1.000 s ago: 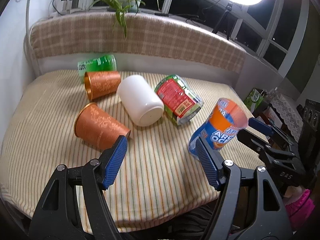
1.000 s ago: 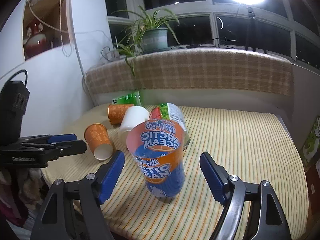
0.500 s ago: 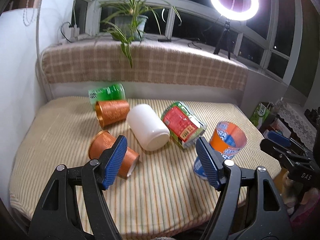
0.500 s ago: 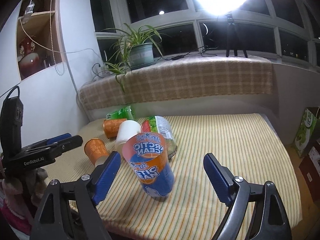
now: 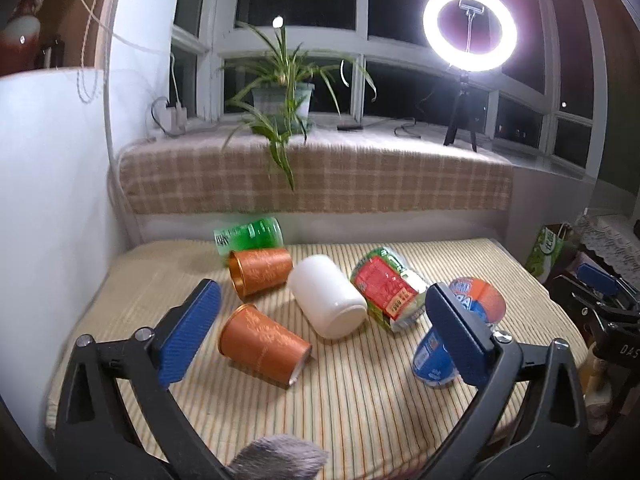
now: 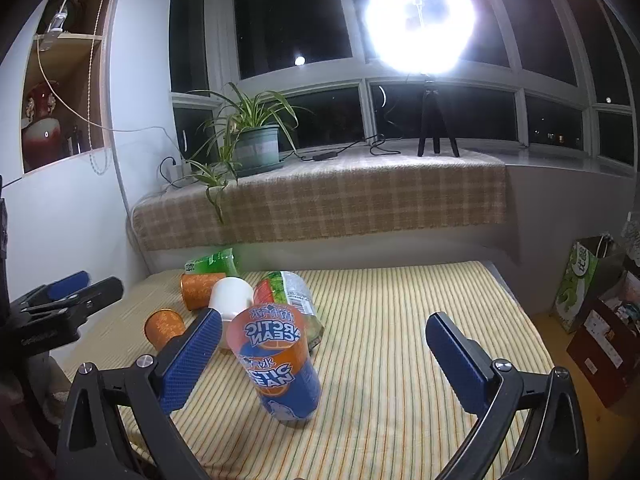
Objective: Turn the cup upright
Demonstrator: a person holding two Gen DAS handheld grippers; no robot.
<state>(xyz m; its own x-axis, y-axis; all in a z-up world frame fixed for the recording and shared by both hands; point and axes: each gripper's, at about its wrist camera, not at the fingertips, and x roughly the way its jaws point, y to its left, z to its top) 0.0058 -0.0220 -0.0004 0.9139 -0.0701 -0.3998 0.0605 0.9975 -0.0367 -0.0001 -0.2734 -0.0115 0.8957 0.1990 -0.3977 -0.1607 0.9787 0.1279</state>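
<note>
An orange-and-blue "Arctic Ocean" cup (image 6: 282, 368) stands on the striped tablecloth (image 6: 400, 320), mouth up, leaning a little; it also shows in the left wrist view (image 5: 460, 336), partly behind my left gripper's right finger. My right gripper (image 6: 320, 364) is open and empty, held back from the cup. My left gripper (image 5: 324, 340) is open and empty above the table's near edge. On their sides lie two orange cups (image 5: 262, 344) (image 5: 260, 270), a white cup (image 5: 328, 300), a red-green packet cup (image 5: 388, 288) and a green cup (image 5: 250, 236).
A plaid-covered windowsill (image 5: 320, 176) with a potted plant (image 5: 280, 108) and a ring light (image 5: 470, 28) runs behind the table. A white wall (image 5: 52, 200) stands at the left. Bags and boxes (image 6: 592, 300) stand off the table's right side.
Both grippers have pulled back and up from the table. The right gripper stays open off the Arctic Ocean cup, which stands on its own.
</note>
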